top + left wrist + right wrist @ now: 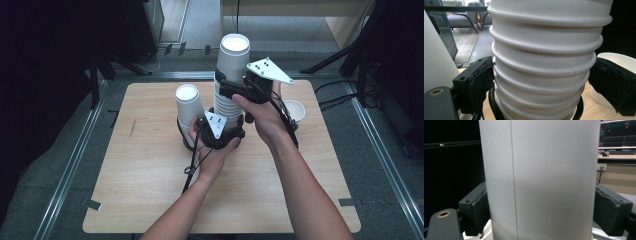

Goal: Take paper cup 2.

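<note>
Jaws of both grippers clamp cup stack (231,90); left gripper view reveals ridged rims, right smooth wall

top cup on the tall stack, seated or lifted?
Lifted: the right gripper holds the top cup with much bare wall showing above the stack's bunched rims.

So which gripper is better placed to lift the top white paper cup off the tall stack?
Right. The right gripper sits high, its pads flanking the top white paper cup. The left gripper sits low around the ribbed stack of cups, placed to hold it down.
</note>
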`<act>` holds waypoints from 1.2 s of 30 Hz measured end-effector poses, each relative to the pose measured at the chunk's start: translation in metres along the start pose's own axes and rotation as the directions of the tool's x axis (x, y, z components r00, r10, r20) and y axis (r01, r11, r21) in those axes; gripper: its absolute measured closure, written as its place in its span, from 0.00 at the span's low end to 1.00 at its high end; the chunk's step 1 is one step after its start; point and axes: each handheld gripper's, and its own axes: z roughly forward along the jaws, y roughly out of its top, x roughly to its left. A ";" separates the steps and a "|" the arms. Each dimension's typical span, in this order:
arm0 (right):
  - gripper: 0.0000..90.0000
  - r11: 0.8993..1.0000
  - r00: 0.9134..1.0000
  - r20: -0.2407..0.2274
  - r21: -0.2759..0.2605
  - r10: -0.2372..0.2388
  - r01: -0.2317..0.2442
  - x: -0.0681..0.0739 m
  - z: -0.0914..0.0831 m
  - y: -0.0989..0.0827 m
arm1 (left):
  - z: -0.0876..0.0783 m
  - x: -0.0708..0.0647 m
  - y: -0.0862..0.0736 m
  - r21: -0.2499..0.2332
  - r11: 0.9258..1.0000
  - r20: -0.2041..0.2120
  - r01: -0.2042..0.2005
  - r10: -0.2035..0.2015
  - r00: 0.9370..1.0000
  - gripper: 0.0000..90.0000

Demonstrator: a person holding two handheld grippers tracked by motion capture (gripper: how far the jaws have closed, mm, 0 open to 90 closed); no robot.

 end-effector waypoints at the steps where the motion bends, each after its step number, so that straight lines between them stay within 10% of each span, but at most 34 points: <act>1: 0.15 1.000 1.000 0.003 -0.008 -0.003 0.003 0.000 0.000 0.001 | 0.000 0.000 0.000 -0.001 1.000 0.001 0.001 -0.001 1.000 0.08; 36: 0.15 0.986 0.998 0.062 -0.160 -0.032 0.041 0.010 -0.006 0.039 | -0.005 0.003 0.000 0.006 1.000 0.019 -0.008 0.008 1.000 0.12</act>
